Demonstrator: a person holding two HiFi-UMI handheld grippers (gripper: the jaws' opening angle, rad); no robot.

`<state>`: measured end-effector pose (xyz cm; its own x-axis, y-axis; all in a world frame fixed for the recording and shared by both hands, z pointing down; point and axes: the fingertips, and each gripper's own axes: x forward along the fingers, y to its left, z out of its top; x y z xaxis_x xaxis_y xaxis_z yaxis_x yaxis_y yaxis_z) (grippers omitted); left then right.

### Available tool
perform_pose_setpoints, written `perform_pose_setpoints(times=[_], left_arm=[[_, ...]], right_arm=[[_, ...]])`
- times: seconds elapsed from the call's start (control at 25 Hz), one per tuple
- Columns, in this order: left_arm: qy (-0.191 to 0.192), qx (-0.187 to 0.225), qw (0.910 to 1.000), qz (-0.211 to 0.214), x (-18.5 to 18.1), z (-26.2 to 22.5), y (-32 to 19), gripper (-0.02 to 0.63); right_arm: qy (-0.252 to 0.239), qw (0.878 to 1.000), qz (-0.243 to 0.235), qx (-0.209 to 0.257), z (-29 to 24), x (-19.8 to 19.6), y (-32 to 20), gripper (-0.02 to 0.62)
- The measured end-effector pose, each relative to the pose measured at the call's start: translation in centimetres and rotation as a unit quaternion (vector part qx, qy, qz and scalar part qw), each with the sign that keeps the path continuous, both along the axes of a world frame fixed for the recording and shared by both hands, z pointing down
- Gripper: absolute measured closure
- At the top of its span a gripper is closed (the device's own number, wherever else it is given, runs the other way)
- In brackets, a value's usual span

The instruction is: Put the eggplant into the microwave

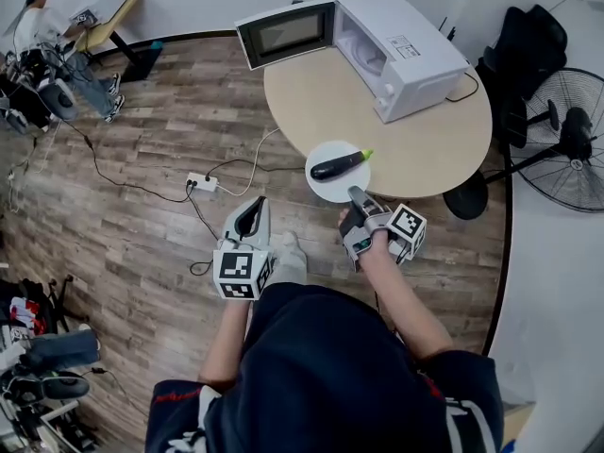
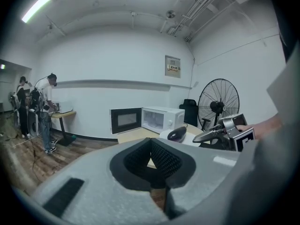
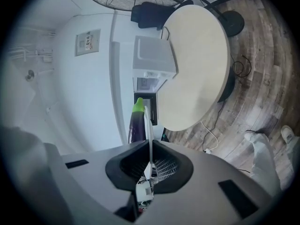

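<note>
A dark purple eggplant (image 1: 338, 164) with a green stem lies on a small white plate (image 1: 321, 185). My right gripper (image 1: 357, 196) is shut on the plate's near rim and holds it at the front edge of the round table (image 1: 415, 130). In the right gripper view the plate (image 3: 148, 130) shows edge-on between the pads, with the eggplant (image 3: 137, 125) beside it. The white microwave (image 1: 401, 50) stands at the table's back with its door (image 1: 286, 32) swung open. My left gripper (image 1: 250, 220) hangs left of the plate over the floor, shut and holding nothing.
A standing fan (image 1: 566, 140) and a black chair (image 1: 524, 50) are right of the table. A power strip (image 1: 202, 182) and cables lie on the wooden floor to the left. People stand by a desk (image 1: 104, 22) at the far left.
</note>
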<state>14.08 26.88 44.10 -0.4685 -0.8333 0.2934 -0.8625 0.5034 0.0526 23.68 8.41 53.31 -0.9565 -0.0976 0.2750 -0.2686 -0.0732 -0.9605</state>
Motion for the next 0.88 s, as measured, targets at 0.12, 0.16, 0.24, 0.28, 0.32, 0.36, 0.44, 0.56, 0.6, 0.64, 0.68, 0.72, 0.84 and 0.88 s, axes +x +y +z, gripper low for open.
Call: perform_pose_setpoints(times=[0.12, 0.16, 0.24, 0.28, 0.32, 0.36, 0.44, 0.56, 0.6, 0.64, 0.68, 0.72, 0.84, 0.88], left_arm=[[0.003, -0.004, 1.0000, 0.004, -3.3, -0.1, -0.9, 0.591], [0.005, -0.006, 1.0000, 0.006, -4.4, -0.1, -1.2, 0.591], [0.008, -0.010, 0.9999, 0.010, -6.6, 0.0, -1.8, 0.591], [0.009, -0.011, 0.9998, 0.011, -7.7, 0.0, -2.1, 0.591], [0.010, -0.011, 0.9998, 0.013, -8.8, 0.0, -2.3, 0.591], [0.011, -0.011, 0.9998, 0.014, -9.9, 0.0, -2.5, 0.591], [0.014, -0.008, 0.9997, 0.017, -12.0, 0.0, -3.0, 0.591], [0.018, -0.004, 0.9995, 0.027, -15.0, 0.0, -4.0, 0.591], [0.020, -0.003, 0.9994, 0.029, -15.9, 0.0, -4.3, 0.591], [0.021, -0.002, 0.9993, 0.031, -16.8, 0.1, -4.5, 0.591], [0.023, -0.001, 0.9992, 0.032, -17.6, 0.2, -4.6, 0.591], [0.025, 0.000, 0.9991, 0.033, -18.4, 0.2, -4.7, 0.591], [0.028, 0.004, 0.9989, 0.039, -20.6, 0.4, -5.0, 0.591], [0.028, 0.004, 0.9988, 0.041, -21.2, 0.5, -5.1, 0.591]], right_arm=[[0.000, 1.000, 0.004, -0.002, -0.1, -2.9, -1.0, 0.575], [-0.001, 1.000, 0.006, -0.004, -0.2, -3.9, -1.3, 0.575], [0.001, 1.000, 0.010, -0.006, -0.2, -5.8, -1.8, 0.575], [0.005, 1.000, 0.012, -0.006, -0.2, -6.7, -2.1, 0.575], [0.008, 1.000, 0.014, -0.006, -0.2, -7.5, -2.3, 0.575], [0.011, 1.000, 0.017, -0.005, -0.2, -8.4, -2.5, 0.575], [0.013, 1.000, 0.024, -0.005, -0.3, -10.1, -3.0, 0.575], [0.008, 0.999, 0.032, -0.003, -0.8, -13.0, -3.7, 0.575], [0.006, 0.999, 0.033, -0.001, -1.0, -13.9, -3.9, 0.575], [0.007, 0.999, 0.034, 0.000, -1.1, -14.7, -4.0, 0.575], [0.009, 0.999, 0.036, 0.002, -1.1, -15.5, -4.0, 0.575], [0.011, 0.999, 0.037, 0.002, -1.1, -16.2, -4.0, 0.575], [0.007, 0.999, 0.043, 0.002, -1.0, -18.2, -4.3, 0.574], [0.006, 0.999, 0.046, 0.002, -0.9, -18.8, -4.3, 0.575]])
